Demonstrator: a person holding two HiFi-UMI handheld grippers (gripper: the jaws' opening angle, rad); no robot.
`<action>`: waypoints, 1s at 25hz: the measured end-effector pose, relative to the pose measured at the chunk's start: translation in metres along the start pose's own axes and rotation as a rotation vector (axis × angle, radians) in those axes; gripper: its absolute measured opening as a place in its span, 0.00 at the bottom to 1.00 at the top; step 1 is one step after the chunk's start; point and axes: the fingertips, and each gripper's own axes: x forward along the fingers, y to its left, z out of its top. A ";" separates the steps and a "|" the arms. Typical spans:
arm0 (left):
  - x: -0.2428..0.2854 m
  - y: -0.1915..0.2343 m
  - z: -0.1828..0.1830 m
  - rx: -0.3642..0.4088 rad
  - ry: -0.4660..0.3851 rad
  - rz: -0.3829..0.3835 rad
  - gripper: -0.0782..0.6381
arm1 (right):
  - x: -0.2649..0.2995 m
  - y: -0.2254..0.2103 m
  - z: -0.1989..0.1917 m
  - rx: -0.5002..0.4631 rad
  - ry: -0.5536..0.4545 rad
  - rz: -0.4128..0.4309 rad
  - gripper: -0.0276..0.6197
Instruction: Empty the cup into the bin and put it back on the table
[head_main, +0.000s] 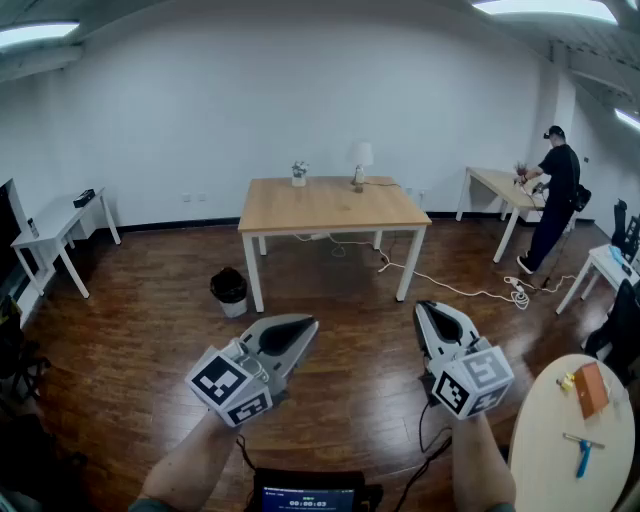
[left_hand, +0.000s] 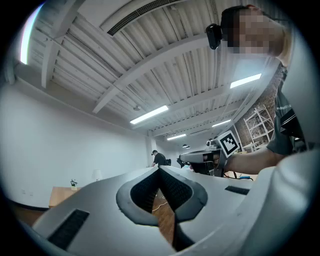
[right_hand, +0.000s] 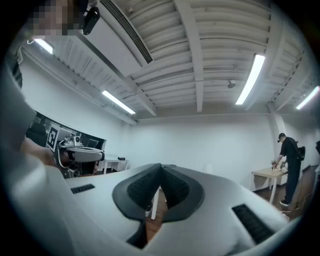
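A wooden table (head_main: 330, 205) stands mid-room. At its far edge are a small white cup (head_main: 299, 174) with something greenish in it and a small lamp (head_main: 361, 160). A black bin (head_main: 229, 291) sits on the floor by the table's left front leg. My left gripper (head_main: 303, 327) and right gripper (head_main: 428, 308) hover side by side well short of the table, both shut and holding nothing. In the left gripper view the jaws (left_hand: 159, 169) meet at the tips, and the cup (left_hand: 74, 184) shows far off. The right gripper view shows its jaws (right_hand: 161, 166) shut too.
A person (head_main: 556, 195) stands at a table at the back right. A white cable (head_main: 470, 290) trails across the wooden floor. A round white table (head_main: 560, 450) with small tools is at my lower right. A white desk (head_main: 60, 230) stands along the left wall.
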 end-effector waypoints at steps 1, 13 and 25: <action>0.003 -0.003 -0.002 0.002 0.003 0.003 0.11 | -0.002 -0.003 -0.001 -0.002 -0.002 0.002 0.05; 0.016 -0.021 -0.019 -0.003 0.028 0.061 0.11 | -0.007 -0.025 -0.013 -0.012 -0.001 0.057 0.05; 0.047 0.036 -0.040 -0.036 0.002 0.061 0.11 | 0.047 -0.055 -0.026 -0.010 0.016 0.048 0.05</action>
